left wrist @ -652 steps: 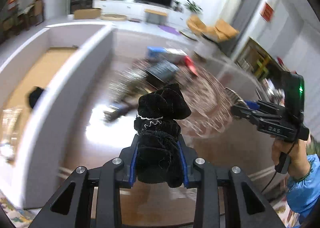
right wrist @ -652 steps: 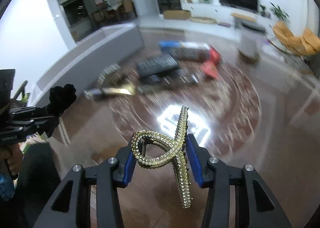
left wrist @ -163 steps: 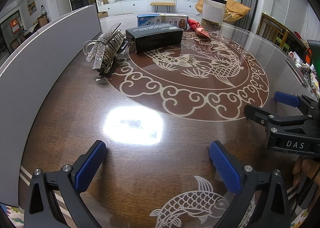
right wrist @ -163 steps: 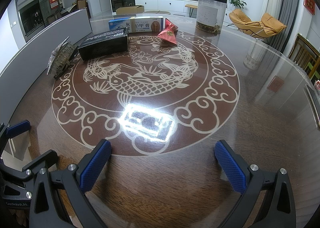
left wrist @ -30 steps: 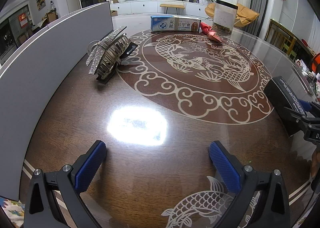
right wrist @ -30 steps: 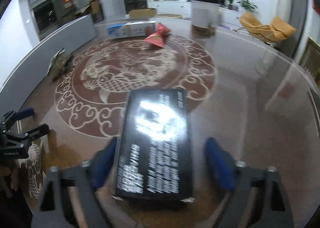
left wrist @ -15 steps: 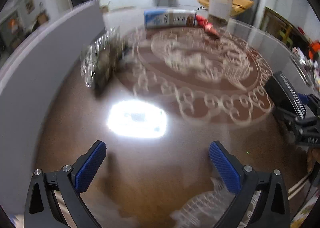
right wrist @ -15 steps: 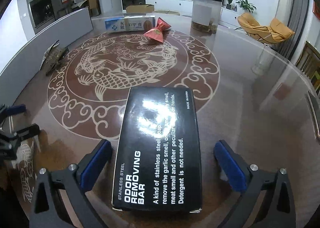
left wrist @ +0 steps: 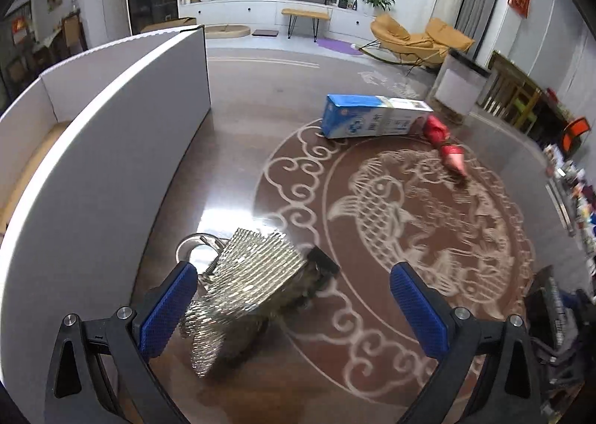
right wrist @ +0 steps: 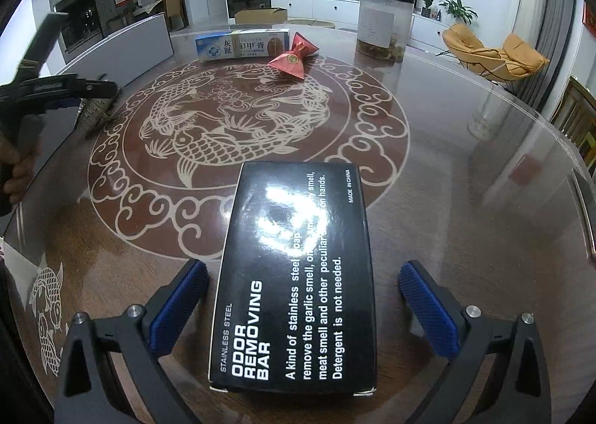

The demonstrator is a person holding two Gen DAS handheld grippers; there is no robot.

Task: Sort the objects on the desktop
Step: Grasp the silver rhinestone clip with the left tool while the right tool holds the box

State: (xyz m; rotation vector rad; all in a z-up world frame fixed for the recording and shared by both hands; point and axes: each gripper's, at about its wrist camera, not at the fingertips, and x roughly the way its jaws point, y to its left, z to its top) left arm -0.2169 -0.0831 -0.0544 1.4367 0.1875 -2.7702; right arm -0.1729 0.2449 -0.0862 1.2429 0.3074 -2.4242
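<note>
A black box [right wrist: 298, 271] printed "odor removing bar" lies flat on the table between the wide-open fingers of my right gripper [right wrist: 298, 306], which do not touch it. My left gripper [left wrist: 294, 306] is open just over a pile of silver rhinestone hair clips [left wrist: 246, 290], which lies by its left finger. A blue and white box [left wrist: 372, 121] and a red pouch [left wrist: 445, 148] lie at the far side; both also show in the right wrist view, the box [right wrist: 242, 44] and the pouch [right wrist: 294, 57]. The left gripper shows at the left edge of the right wrist view [right wrist: 56, 91].
A grey-walled bin [left wrist: 111, 133] stands along the table's left side. A clear jar [right wrist: 385, 24] stands at the far edge. The round wooden table [right wrist: 465, 200] has a fish pattern under glass. The right gripper and the black box show dimly at the left view's right edge [left wrist: 555, 308].
My left gripper has moved forward and left across the table to the hair clips. The black box rests on the table and my right gripper stays open around it.
</note>
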